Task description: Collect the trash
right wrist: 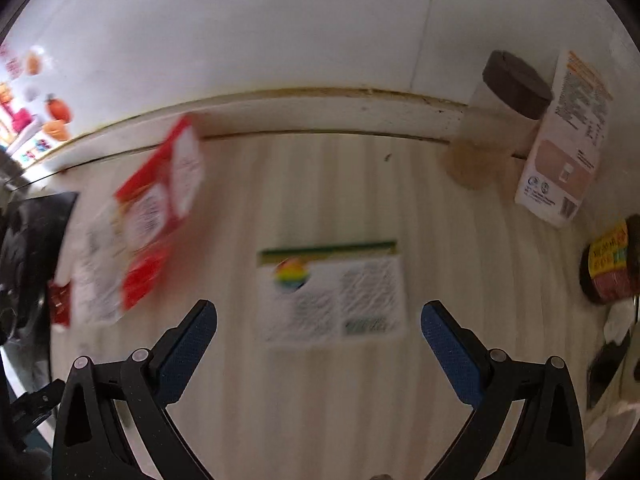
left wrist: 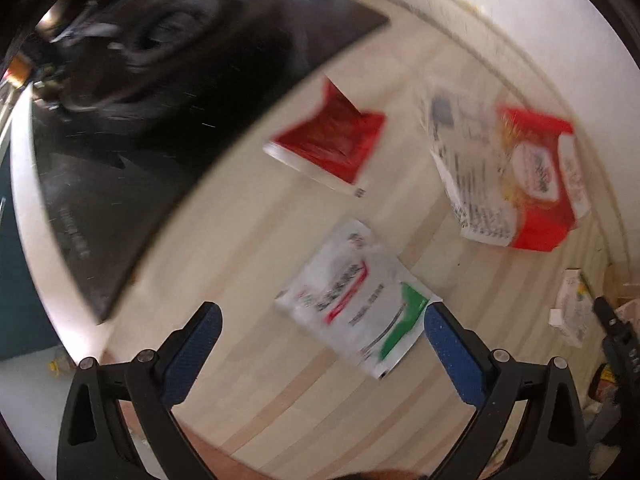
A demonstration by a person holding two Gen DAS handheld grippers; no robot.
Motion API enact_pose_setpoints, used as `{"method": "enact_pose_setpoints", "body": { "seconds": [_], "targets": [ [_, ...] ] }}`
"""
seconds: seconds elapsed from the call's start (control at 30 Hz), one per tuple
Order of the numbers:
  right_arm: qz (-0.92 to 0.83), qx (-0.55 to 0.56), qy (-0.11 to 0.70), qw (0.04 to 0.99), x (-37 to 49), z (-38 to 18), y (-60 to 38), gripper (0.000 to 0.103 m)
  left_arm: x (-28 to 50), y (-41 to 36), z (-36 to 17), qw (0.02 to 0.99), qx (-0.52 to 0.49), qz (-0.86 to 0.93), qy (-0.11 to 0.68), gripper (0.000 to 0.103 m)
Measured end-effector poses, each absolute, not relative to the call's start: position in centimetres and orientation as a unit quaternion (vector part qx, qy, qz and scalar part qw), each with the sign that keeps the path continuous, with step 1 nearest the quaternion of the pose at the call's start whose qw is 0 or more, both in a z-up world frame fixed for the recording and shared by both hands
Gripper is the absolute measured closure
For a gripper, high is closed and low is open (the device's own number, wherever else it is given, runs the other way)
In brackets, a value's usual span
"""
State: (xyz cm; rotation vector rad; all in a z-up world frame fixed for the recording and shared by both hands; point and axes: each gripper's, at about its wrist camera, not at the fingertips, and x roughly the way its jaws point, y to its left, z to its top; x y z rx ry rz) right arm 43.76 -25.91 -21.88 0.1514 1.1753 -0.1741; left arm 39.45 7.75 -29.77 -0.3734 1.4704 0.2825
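Observation:
In the left wrist view my left gripper (left wrist: pixel 322 316) is open and empty above a light wooden counter, just short of a flat white packet with red and green print (left wrist: pixel 352 296). Beyond it lie a red packet (left wrist: pixel 332 140) and a flattened red-and-white carton (left wrist: pixel 516 176). In the right wrist view my right gripper (right wrist: pixel 318 314) is open and empty, hovering over a white packet with a green strip and rainbow dot (right wrist: pixel 332 292). The red-and-white carton (right wrist: pixel 148 216) lies to its left. Both views are motion-blurred.
A black gas hob (left wrist: pixel 132 128) fills the left of the counter. At the right stand a jar with a dark lid (right wrist: pixel 508 104), a white carton (right wrist: pixel 564 152) and a dark jar with a yellow label (right wrist: pixel 612 260). A white wall (right wrist: pixel 280 32) backs the counter.

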Motion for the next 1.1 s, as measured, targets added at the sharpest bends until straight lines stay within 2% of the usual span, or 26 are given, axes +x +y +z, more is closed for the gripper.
{"method": "enact_pose_setpoints", "body": {
  "seconds": [0.13,0.17,0.2,0.23,0.27,0.33,0.4,0.47,0.63,0.8,0.97,1.03,1.07,1.1],
  "targets": [
    [-0.074,0.064,0.568,0.817,45.3,-23.8,-26.8,0.000,39.9,7.0,-32.0,0.701,-0.156,0.129,0.683,0.000],
    [-0.071,0.057,0.574,0.814,45.7,-24.4,-26.8,0.000,39.7,6.9,-32.4,0.699,-0.156,0.128,0.686,0.004],
    [-0.064,0.054,0.579,0.811,46.0,-25.0,-26.7,0.000,39.5,6.9,-32.6,0.698,-0.156,0.130,0.686,0.014],
    [-0.053,0.053,0.586,0.807,46.3,-25.6,-26.4,0.000,39.3,6.9,-32.6,0.702,-0.152,0.134,0.683,0.016],
    [-0.047,0.053,0.589,0.805,46.5,-25.9,-26.2,0.000,39.1,6.9,-32.4,0.707,-0.148,0.138,0.678,0.023],
    [-0.037,0.038,0.593,0.804,46.7,-26.7,-25.5,0.000,38.6,7.0,-31.8,0.718,-0.143,0.140,0.666,0.045],
    [-0.038,0.019,0.597,0.801,46.9,-27.3,-25.0,0.000,38.3,7.3,-31.1,0.726,-0.143,0.134,0.660,0.103],
    [-0.044,0.013,0.600,0.798,46.8,-27.8,-24.4,0.005,38.2,7.7,-31.1,0.720,-0.162,0.123,0.663,0.103],
    [-0.045,0.015,0.584,0.810,46.1,-27.5,-23.6,0.005,36.8,9.2,-30.0,0.729,-0.170,0.123,0.652,0.103],
    [-0.019,0.019,0.563,0.826,43.5,-24.7,-22.8,0.005,34.1,11.1,-26.9,0.749,-0.182,0.121,0.626,0.103],
    [-0.004,0.037,0.560,0.828,41.4,-22.8,-21.7,0.005,32.5,13.5,-25.3,0.761,-0.233,0.086,0.599,0.101],
    [-0.008,0.049,0.563,0.825,41.0,-22.5,-21.9,0.005,33.6,12.6,-26.3,0.754,-0.232,0.056,0.612,0.095],
    [-0.009,0.057,0.564,0.824,40.8,-22.5,-22.1,0.005,34.4,12.0,-27.2,0.752,-0.220,0.042,0.620,0.083],
    [-0.012,0.057,0.565,0.823,40.6,-22.8,-22.3,0.005,34.6,11.6,-28.0,0.750,-0.210,0.035,0.626,0.065]
  ]
}}
